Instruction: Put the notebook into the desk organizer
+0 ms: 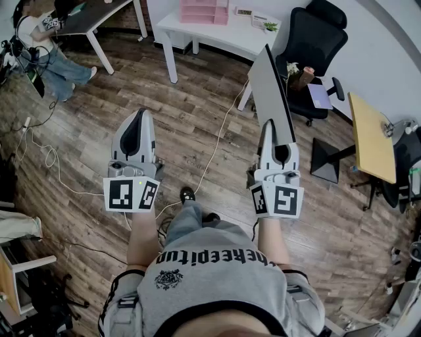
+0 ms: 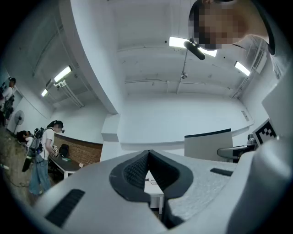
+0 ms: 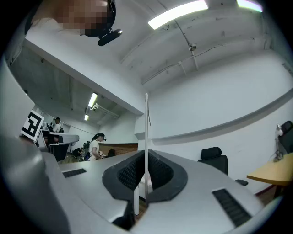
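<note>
In the head view my right gripper (image 1: 270, 128) is shut on the lower edge of a thin grey notebook (image 1: 268, 89), which stands upright and points away from me. In the right gripper view the notebook (image 3: 146, 123) shows edge-on as a thin line clamped between the dark pads (image 3: 158, 171). The left gripper view catches it as a grey panel (image 2: 208, 145) off to the right. My left gripper (image 1: 139, 115) is held beside it, its jaws together with nothing in them (image 2: 148, 154). A pink desk organizer (image 1: 204, 12) stands on the white desk (image 1: 230, 36) far ahead.
A black office chair (image 1: 316, 39) stands right of the white desk, and a yellow table (image 1: 371, 135) is at the far right. Cables trail over the wooden floor (image 1: 217, 145). A person (image 1: 46, 52) sits by a dark desk (image 1: 85, 20) at upper left.
</note>
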`<state>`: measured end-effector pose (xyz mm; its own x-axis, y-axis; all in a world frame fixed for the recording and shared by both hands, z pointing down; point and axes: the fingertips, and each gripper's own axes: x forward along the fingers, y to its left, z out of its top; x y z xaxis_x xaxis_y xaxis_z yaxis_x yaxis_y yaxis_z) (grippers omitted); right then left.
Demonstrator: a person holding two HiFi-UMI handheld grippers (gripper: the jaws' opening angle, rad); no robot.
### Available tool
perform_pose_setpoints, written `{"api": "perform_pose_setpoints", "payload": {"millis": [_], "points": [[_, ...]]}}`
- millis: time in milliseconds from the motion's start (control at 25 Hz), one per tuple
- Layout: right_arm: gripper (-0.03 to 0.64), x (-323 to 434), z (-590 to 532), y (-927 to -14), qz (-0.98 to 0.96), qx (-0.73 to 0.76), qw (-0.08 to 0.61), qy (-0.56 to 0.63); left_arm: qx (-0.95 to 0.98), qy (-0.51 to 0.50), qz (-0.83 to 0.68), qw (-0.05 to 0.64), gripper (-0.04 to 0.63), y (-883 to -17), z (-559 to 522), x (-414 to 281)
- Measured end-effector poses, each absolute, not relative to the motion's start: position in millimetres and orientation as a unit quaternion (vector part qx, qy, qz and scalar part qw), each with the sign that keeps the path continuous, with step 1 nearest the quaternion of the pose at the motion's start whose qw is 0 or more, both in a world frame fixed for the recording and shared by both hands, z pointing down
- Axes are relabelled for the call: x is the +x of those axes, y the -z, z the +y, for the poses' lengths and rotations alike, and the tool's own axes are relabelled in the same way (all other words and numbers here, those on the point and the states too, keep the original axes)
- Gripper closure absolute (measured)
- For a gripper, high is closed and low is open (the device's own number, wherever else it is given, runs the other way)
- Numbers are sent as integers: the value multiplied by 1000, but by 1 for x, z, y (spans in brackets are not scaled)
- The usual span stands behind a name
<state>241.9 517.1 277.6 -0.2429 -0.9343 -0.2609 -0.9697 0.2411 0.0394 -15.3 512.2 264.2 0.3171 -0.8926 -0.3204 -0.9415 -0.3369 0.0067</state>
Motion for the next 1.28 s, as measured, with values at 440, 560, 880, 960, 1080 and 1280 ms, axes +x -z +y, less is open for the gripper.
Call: {"api": "perform_pose_setpoints", "payload": {"millis": [440, 560, 880, 960, 1080, 1280], "points": [[607, 251, 537, -277, 781, -609, 98, -98, -808, -137, 565, 95, 592, -262, 531, -4], [607, 249, 532, -277, 781, -609, 98, -99, -807, -136, 566, 96, 592, -262, 527, -7], [607, 237, 504, -273, 777, -614, 95, -102, -807, -138, 566, 96, 592, -258, 500, -21], [607, 231, 493, -272, 776, -615, 92, -105, -808, -140, 565, 96, 592, -257, 489, -27], [607, 221, 472, -270, 775, -617, 92, -105, -809, -142, 563, 97, 592, -254, 467, -36], [607, 206, 434, -269, 773, -619, 96, -102, -812, -143, 557, 101, 592, -251, 429, -49]]}}
